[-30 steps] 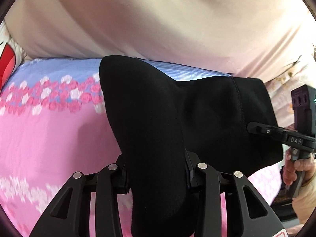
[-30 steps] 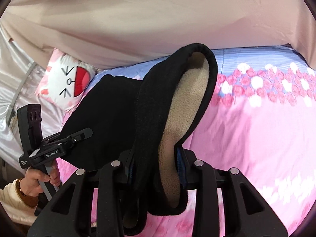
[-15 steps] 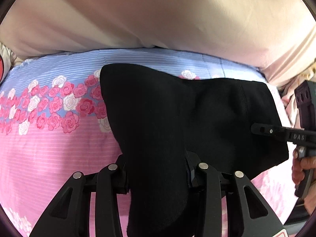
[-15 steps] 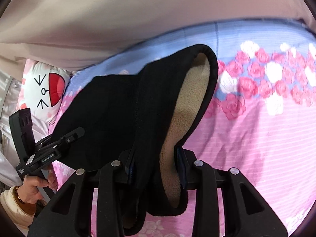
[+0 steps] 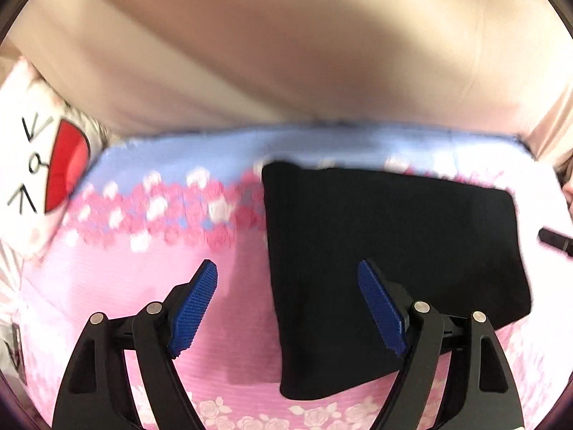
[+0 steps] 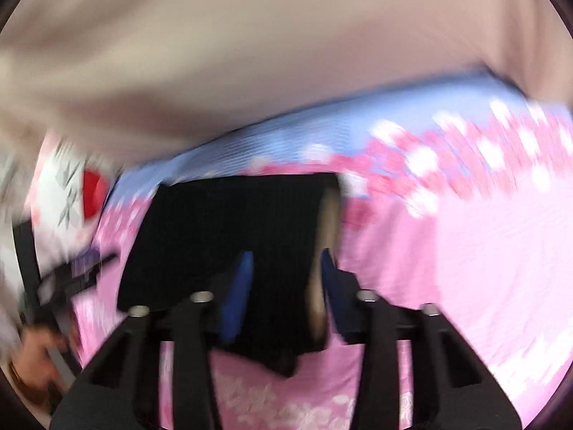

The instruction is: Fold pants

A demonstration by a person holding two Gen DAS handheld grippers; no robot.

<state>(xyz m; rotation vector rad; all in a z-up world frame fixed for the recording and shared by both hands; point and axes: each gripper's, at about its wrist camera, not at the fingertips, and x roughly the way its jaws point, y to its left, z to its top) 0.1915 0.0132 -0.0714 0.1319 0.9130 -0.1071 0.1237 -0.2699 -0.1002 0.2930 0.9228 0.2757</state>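
Now one black pants (image 5: 390, 251) bundle, two grippers (image 5: 286, 304).

The pants (image 5: 390, 251) are matt black cloth with a tan fleecy lining (image 6: 324, 247); the bedsheet (image 5: 229, 329) is pink rose-print cloth. The left gripper (image 5: 288, 308) is matt black plastic with ribbed blue pads (image 5: 195, 304) and shiny metal pins.
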